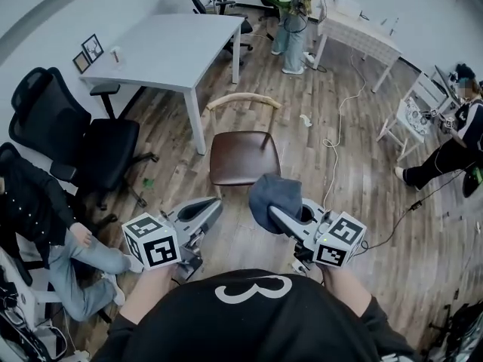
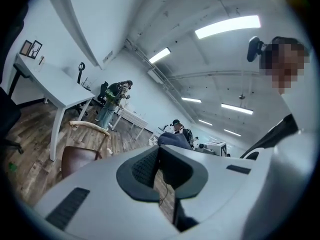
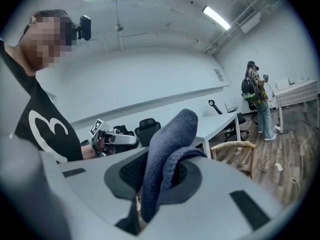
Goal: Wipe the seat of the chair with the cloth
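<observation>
Head view shows a chair (image 1: pixel 243 157) with a brown seat and a curved wooden back in the middle of the wood floor. A white table (image 1: pixel 170 44) stands behind the chair on its left. Two black office chairs (image 1: pixel 72 138) stand further left of the chair, and a person sits on the floor (image 1: pixel 56 240) near them. A white cable (image 1: pixel 337 130) lies on the floor to the right of the chair. Further right a second person (image 1: pixel 453 145) sits, and far behind the chair a third person (image 1: pixel 290 17) stands. Nothing lies on the seat.

Only the head view shows the whole seat. The left gripper view shows the long ceiling lights (image 2: pixel 227 26), which the head view does not. The right gripper view shows just the chair's wooden back, plus the other gripper out to the side.

The right gripper (image 1: pixel 276 216) is on the near side of the chair, by the seat's front right corner. Its fingers pinch a dark blue cloth (image 1: pixel 275 194), and the cloth bunches up over them. The cloth is held up in the air, apart from the seat.

The left gripper (image 1: pixel 211 208) is on the near side of the chair, by the seat's front left corner. Its fingers are pressed together with nothing between them.
</observation>
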Demonstrator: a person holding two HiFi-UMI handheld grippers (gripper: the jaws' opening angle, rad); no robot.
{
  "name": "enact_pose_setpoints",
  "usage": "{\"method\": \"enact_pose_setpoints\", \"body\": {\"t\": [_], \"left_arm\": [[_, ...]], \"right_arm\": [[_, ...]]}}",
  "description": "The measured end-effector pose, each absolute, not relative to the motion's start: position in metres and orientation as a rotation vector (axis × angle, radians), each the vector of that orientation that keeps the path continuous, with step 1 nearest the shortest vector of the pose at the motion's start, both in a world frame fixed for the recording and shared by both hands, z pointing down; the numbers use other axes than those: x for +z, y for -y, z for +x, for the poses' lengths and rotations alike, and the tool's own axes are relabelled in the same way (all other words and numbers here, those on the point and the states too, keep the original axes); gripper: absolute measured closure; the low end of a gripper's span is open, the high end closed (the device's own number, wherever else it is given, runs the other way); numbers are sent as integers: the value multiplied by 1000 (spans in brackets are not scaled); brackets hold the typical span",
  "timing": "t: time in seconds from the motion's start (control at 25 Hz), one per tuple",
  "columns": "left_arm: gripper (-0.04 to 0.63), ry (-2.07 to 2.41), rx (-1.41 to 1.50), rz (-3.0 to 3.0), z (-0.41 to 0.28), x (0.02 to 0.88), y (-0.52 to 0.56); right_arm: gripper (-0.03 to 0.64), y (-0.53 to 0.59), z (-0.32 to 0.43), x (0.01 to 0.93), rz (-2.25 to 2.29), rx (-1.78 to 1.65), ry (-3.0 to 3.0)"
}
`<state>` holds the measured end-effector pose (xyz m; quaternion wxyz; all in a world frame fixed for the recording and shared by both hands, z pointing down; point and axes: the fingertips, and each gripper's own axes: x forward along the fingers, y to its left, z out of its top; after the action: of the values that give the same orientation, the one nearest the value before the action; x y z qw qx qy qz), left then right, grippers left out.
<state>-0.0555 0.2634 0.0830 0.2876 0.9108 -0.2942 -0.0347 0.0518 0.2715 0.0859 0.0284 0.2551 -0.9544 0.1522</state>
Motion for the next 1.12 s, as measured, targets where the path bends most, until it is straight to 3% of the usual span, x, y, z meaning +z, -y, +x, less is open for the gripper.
{"method": "enact_pose_setpoints", "body": {"t": [1.12], "left_arm": [[581, 756, -106, 2483, -5, 55, -266]], "right_arm": [[572, -270, 85, 60, 795, 407, 2989]]}}
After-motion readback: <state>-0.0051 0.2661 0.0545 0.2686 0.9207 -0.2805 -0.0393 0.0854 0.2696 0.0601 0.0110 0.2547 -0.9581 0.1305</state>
